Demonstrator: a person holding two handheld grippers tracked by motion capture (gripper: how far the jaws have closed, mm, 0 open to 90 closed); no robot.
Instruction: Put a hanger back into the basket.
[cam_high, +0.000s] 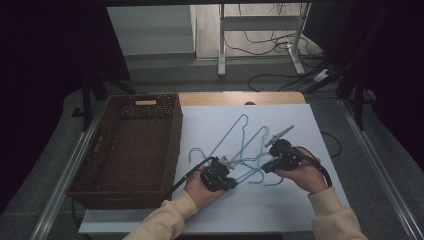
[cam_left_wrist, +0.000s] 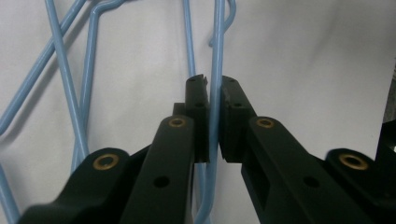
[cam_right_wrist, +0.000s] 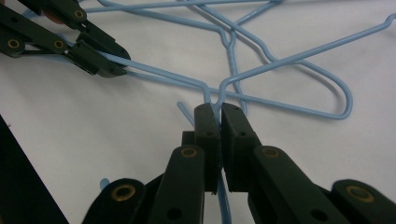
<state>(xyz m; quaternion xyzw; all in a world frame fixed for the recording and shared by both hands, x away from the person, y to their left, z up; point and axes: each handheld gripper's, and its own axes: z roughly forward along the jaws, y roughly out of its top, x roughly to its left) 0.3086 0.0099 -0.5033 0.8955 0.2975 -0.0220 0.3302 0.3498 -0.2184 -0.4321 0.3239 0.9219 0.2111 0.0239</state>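
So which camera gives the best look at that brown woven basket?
The high view: the whole basket shows from above, dark brown and woven, with nothing inside it, left of the white sheet. The two gripper views look along black jaws at blue wire hangers on white, each gripper shut on a wire, so they add nothing about it.

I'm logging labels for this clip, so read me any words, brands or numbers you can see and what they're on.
No readable text anywhere: none on the blue wire hangers, the wicker basket, the white table sheet or either gripper. The pale tag on the basket's far rim looks blank or too small to read.
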